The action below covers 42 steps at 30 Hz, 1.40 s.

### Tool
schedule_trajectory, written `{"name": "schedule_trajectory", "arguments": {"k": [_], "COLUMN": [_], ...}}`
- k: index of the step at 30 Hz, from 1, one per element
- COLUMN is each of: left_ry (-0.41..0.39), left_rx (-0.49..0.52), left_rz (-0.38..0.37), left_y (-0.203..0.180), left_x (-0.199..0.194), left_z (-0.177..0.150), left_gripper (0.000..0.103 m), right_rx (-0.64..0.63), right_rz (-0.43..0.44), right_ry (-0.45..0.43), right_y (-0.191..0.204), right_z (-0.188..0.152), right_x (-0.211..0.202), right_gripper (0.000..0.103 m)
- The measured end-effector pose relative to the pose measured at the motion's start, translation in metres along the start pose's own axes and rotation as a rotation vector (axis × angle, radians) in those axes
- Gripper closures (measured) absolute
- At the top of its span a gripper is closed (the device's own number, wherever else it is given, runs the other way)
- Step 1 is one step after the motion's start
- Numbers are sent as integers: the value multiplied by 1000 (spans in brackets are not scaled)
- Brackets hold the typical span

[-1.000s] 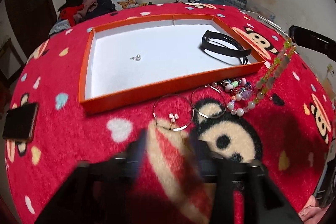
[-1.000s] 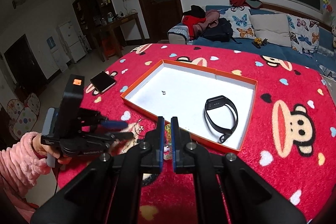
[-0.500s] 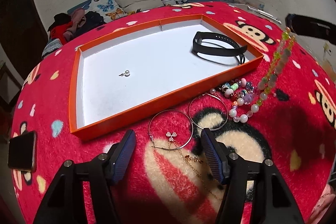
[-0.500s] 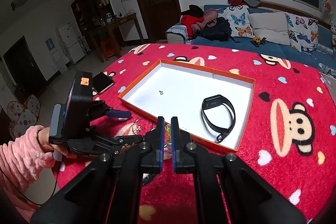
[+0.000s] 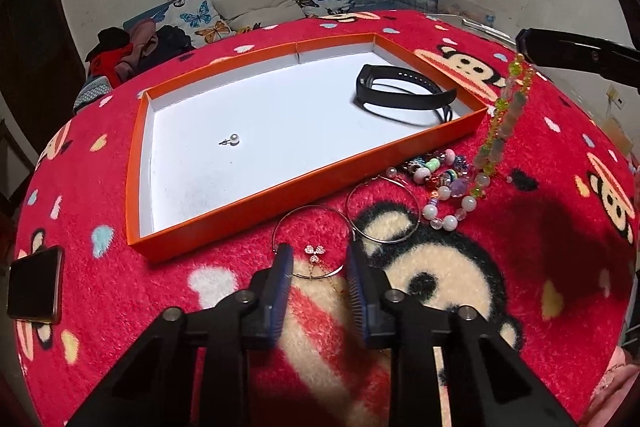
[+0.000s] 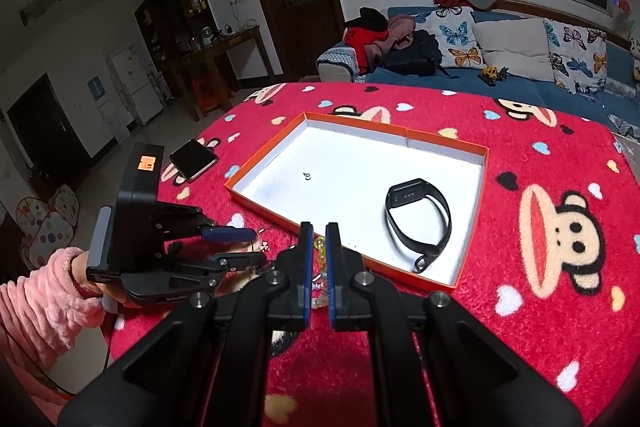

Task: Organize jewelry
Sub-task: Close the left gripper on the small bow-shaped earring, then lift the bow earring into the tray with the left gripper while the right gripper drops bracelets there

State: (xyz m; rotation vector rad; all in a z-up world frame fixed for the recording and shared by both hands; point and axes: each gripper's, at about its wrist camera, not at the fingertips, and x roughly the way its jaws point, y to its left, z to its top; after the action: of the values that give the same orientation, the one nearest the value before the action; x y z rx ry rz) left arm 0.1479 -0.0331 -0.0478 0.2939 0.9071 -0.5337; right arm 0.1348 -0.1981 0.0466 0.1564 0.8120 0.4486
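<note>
Left wrist view looks down at a tabletop [image 5: 120, 291] with a fuzzy red monkey cover. The left tool [image 5: 318, 259] is low over the cover with its two blue fingers [image 5: 280, 279] spread wide, one on each side of a small flower charm [image 5: 315, 251] on a thin gold chain [image 5: 336, 285]. The charm lies inside a silver hoop [image 5: 310, 241], and a second silver hoop [image 5: 382, 209] lies just beside it. Near that is a little pile of colored beads [image 5: 440, 183]. A long string of green and pale beads [image 5: 502, 123] hangs up from the pile toward the right tool [image 5: 524, 45] at the edge of the picture. An orange tray [image 5: 304, 187] with a white floor sits behind the hoops. In it are a black wristband [image 5: 404, 93] near the far right corner and a tiny pearl stud [image 5: 232, 141] on the left part, well apart. A dark phone [image 5: 34, 285] lies on the cover to the left of the tray. From the right wrist view, the right tool [image 6: 316, 231] has its fingers pulled in close, pinching the green bead string [image 6: 320, 251] just in front of the tray [image 6: 352, 125] edge. The wristband [image 6: 418, 219] and the stud [image 6: 307, 175] show here too. The left tool [image 6: 244, 247], held by a hand in a pink sleeve [image 6: 36, 303], is off to the left.
</note>
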Motion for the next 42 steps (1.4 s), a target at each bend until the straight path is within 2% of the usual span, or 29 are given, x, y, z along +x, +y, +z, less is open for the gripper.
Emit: {"name": "schedule_trajectory", "arguments": {"k": [6, 9, 12, 15, 20, 35, 42], "left_ry": [5, 13, 3, -11, -85, -304, -371], "left_rx": [-18, 1, 20, -18, -92, -125, -101], "left_rz": [-9, 10, 31, 23, -17, -41, 0], "left_y": [4, 1, -3, 1, 13, 24, 37], "left_x": [5, 10, 11, 7, -26, -136, -171], "left_z": [1, 2, 1, 2, 7, 50, 85], "left_gripper": [85, 92, 92, 92, 92, 92, 92], "right_rx": [-11, -4, 5, 6, 1, -2, -10], "right_rz": [5, 3, 1, -2, -1, 31, 29], "right_ry": [9, 10, 12, 13, -5, -73, -110], "right_y": [2, 1, -1, -2, 0, 3, -2], "right_z": [-1, -2, -2, -3, -2, 34, 62], "right_x": [4, 3, 4, 4, -2, -22, -29], "right_gripper": [96, 97, 96, 97, 96, 96, 96]}}
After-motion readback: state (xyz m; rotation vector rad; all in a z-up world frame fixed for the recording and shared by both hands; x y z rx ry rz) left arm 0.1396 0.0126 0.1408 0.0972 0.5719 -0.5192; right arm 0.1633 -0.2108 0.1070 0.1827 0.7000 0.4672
